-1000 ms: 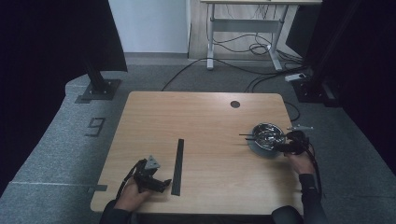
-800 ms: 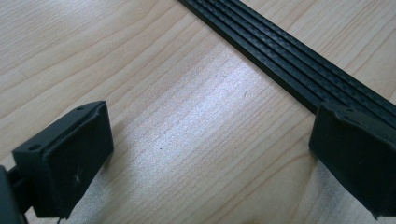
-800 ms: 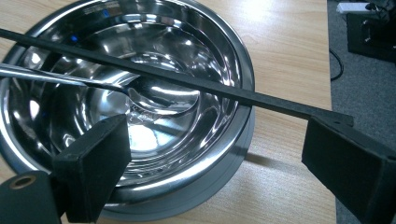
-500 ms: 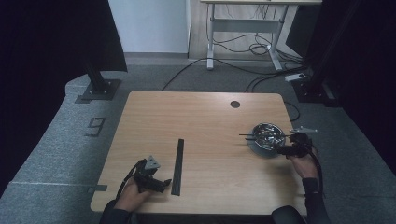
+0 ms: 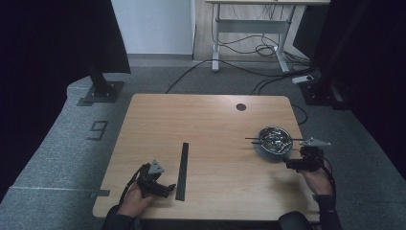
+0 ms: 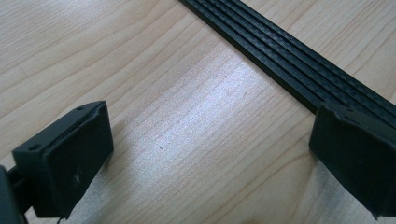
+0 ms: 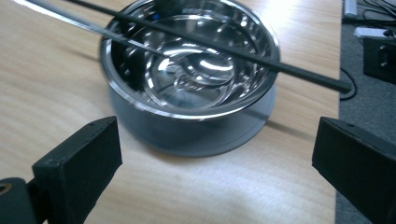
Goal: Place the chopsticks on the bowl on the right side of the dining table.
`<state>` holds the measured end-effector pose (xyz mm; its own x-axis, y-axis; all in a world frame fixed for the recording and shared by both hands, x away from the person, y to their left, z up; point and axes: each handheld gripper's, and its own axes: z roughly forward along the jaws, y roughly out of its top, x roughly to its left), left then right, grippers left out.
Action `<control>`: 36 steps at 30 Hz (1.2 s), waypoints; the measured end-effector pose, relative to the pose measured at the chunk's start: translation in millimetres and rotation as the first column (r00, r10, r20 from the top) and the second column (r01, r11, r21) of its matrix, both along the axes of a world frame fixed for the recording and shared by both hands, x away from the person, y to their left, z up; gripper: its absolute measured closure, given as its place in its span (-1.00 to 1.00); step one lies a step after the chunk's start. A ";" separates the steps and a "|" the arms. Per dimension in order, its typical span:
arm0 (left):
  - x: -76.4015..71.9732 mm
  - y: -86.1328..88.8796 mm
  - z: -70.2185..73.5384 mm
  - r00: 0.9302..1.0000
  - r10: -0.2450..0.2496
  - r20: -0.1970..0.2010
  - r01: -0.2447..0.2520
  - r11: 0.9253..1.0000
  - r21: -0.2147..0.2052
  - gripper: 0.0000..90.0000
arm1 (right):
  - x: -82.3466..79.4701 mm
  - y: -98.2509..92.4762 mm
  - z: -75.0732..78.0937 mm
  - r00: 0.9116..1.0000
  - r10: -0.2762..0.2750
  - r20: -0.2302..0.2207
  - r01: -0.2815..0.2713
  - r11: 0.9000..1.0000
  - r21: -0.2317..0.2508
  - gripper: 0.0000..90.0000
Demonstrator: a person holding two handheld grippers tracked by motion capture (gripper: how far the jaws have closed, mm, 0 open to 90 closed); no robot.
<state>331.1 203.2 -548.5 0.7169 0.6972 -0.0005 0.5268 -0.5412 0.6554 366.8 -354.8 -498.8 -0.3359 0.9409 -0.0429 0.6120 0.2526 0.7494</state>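
A shiny steel bowl (image 5: 274, 140) sits on a grey saucer (image 7: 254, 126) at the table's right side. A thin black rod (image 7: 224, 46) and a silvery rod (image 7: 93, 28) lie across its rim. My right gripper (image 5: 290, 164) hovers just in front of the bowl (image 7: 191, 70); its jaws have just been opening and stand wide in the right gripper view (image 7: 215, 163), with nothing between them. A long black ribbed strip (image 5: 182, 164) lies flat near the table's front left. My left gripper (image 5: 165, 188) rests beside it, open (image 6: 210, 154); the strip (image 6: 289, 65) runs past its right-hand jaw.
The wooden table (image 5: 206, 120) has a round cable hole (image 5: 241, 107) at the back right. Its right edge is close behind the bowl, with grey carpet (image 5: 62, 139), cables and stand feet beyond. A desk frame (image 5: 249, 28) stands farther back.
My right gripper has drawn back from the bowl toward the near edge, and its jaws have spread. The left gripper and the strip have stayed put.
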 end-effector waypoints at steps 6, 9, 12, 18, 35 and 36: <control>0.0 0.0 0.0 1.000 0.001 0.000 -0.001 1.000 -0.001 -1.00 | -13.9 8.9 -0.7 0.998 0.055 -0.025 -0.055 0.998 -0.002 -1.00; 0.0 0.1 0.0 1.000 0.000 0.000 0.000 1.000 0.001 -1.00 | -20.5 15.0 -0.3 0.996 0.080 -0.027 -0.080 0.997 -0.007 -1.00; 0.0 0.1 0.1 1.000 0.000 0.000 0.000 1.000 0.001 -1.00 | -27.0 21.7 0.2 0.994 0.108 -0.028 -0.108 0.994 0.001 -1.00; -0.3 0.0 0.1 1.000 0.003 0.000 -0.003 1.000 0.001 -1.00 | -39.3 34.1 -0.2 0.987 0.153 -0.044 -0.154 0.988 -0.008 -1.00; -0.4 -0.1 0.0 1.000 0.004 0.000 -0.004 1.000 0.001 -1.00 | -40.8 85.0 -0.2 0.956 0.280 -0.087 -0.279 0.960 0.025 -1.00; -0.3 0.0 0.0 1.000 0.003 0.000 -0.003 1.000 0.001 -1.00 | -39.5 89.0 -0.5 0.954 0.286 -0.091 -0.285 0.958 0.025 -1.00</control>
